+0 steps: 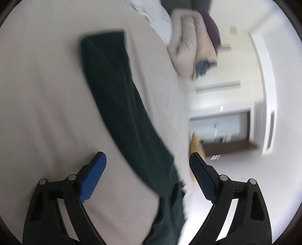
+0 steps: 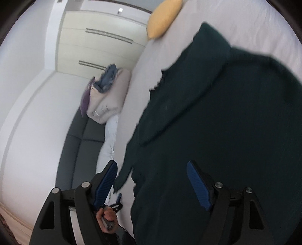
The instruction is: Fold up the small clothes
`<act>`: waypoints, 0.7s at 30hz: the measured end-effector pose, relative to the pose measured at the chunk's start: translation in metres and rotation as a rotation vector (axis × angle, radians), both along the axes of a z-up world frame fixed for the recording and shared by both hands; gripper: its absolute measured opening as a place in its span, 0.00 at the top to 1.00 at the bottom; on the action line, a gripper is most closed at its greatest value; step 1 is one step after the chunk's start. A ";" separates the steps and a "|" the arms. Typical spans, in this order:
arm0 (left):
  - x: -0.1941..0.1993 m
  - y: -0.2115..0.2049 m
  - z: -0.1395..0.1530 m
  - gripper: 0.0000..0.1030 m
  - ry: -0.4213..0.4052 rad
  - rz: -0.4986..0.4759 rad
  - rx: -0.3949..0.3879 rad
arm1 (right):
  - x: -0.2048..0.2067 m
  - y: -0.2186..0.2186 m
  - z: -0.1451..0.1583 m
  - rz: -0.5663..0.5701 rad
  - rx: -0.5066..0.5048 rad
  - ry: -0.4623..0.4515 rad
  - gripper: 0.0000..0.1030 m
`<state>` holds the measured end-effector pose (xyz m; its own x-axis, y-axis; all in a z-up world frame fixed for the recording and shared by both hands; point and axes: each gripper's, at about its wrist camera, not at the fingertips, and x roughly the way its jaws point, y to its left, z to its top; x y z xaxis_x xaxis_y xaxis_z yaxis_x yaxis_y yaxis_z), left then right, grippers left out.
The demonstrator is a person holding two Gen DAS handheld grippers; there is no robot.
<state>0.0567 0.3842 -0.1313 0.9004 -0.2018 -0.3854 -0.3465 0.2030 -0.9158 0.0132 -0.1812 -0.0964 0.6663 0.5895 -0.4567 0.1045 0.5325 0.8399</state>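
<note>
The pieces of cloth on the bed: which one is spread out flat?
The dark green garment, spread across the white bed. The beige bundle with blue fabric sits bunched at the bed's edge.

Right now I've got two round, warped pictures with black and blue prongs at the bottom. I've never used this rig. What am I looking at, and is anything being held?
There is no robot arm here. A person carries a hand-held gripper in each hand, and each picture comes from a wide-angle camera on one of them, looking forward between its two blue-padded jaws.

One picture looks along the left gripper, the other along the right gripper. In the right one, low down, you can see the person's hand gripping a handle.

The surface is a bed with a pale sheet. A dark green garment lies spread on it, and it is the thing being folded. Beyond the bed's edge sits a beige bundle with blue denim on top, and a yellow cushion lies further along.

Nothing is held: both sets of jaws stand open, with cloth only behind them. Both pictures are blurred.
</note>
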 end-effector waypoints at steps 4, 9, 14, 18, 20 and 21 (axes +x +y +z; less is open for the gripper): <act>0.011 0.025 -0.012 0.13 0.026 0.069 -0.066 | -0.006 0.022 0.000 0.016 0.002 0.021 0.23; 0.033 0.047 -0.017 0.13 0.032 0.122 -0.109 | -0.011 0.034 0.005 0.029 -0.022 0.020 0.23; 0.029 0.083 -0.032 0.29 0.015 0.182 -0.175 | -0.013 0.040 0.005 0.022 -0.025 0.020 0.23; 0.028 0.098 -0.044 0.57 0.024 0.200 -0.194 | -0.012 0.041 0.001 0.011 -0.020 0.032 0.23; 0.028 0.106 -0.051 0.76 0.039 0.211 -0.203 | -0.010 0.044 0.000 0.016 -0.022 0.033 0.23; 0.029 0.109 -0.053 0.80 0.044 0.212 -0.200 | -0.010 0.046 0.000 0.020 -0.026 0.032 0.23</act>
